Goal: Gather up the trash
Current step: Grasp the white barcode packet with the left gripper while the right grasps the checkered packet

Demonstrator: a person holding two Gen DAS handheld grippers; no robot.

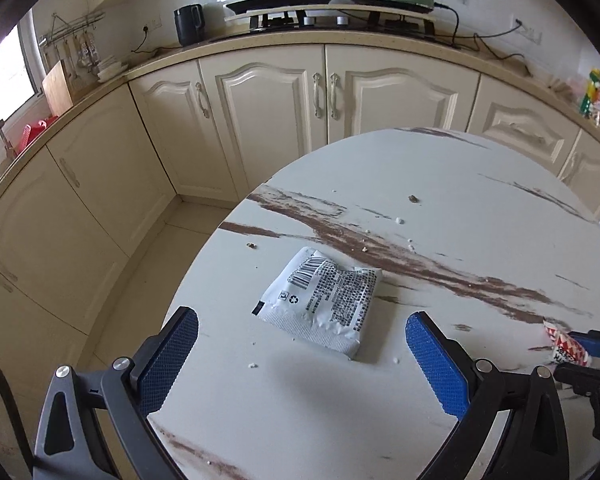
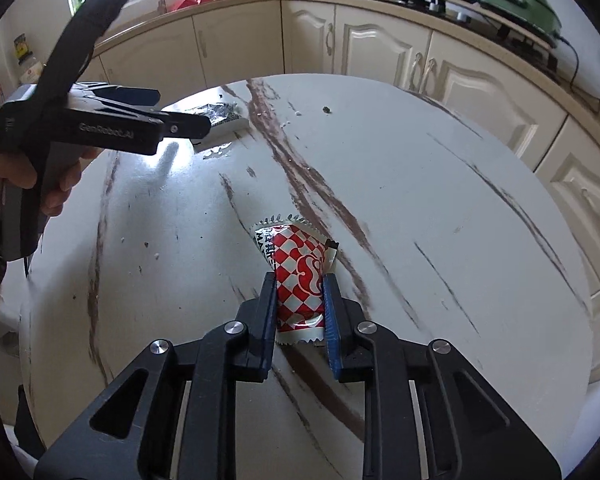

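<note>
A red-and-white checked wrapper (image 2: 300, 276) is lying on the round white table (image 2: 440, 208), crumpled between the blue pads of the right tongs (image 2: 300, 308). Those tongs are pinching it from both sides, their jaws standing narrow with only the wrapper between them. In the left wrist view the same wrapper (image 1: 566, 344) is showing at the right edge, with the right tongs (image 1: 592, 346) on it.

Further across the table a white packet (image 1: 324, 300) with a barcode and black print is lying flat, apart from the red one. The left tongs (image 1: 302, 354) are hovering just short of it, jaws spread wide and holding nothing; the packet is sitting ahead of the gap, touching neither pad. A hand (image 2: 4, 184) is gripping the handle of the left tongs (image 2: 180, 116).

Small crumbs (image 1: 413, 199) are dotting the table. Cream cupboards (image 1: 260, 108) are running behind it.
</note>
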